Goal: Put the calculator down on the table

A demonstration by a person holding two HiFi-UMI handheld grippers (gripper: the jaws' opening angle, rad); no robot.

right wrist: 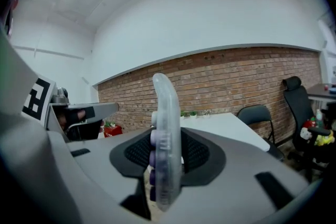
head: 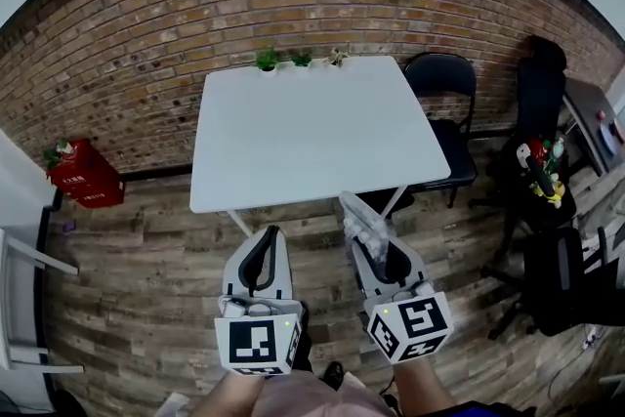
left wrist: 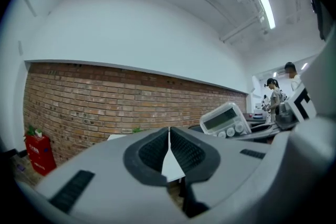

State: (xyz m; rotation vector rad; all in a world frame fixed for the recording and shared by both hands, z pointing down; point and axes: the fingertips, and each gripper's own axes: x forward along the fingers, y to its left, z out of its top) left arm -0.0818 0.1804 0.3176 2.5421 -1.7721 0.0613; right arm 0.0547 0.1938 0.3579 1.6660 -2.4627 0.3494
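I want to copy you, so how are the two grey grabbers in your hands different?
The left grey two-jaw gripper has its jaws pressed together on nothing; the right grey two-jaw gripper is clamped on a clear plastic calculator standing on edge. The left gripper's marker cube shows a different black-and-white pattern from the right gripper's marker cube. Both point toward the white square table.
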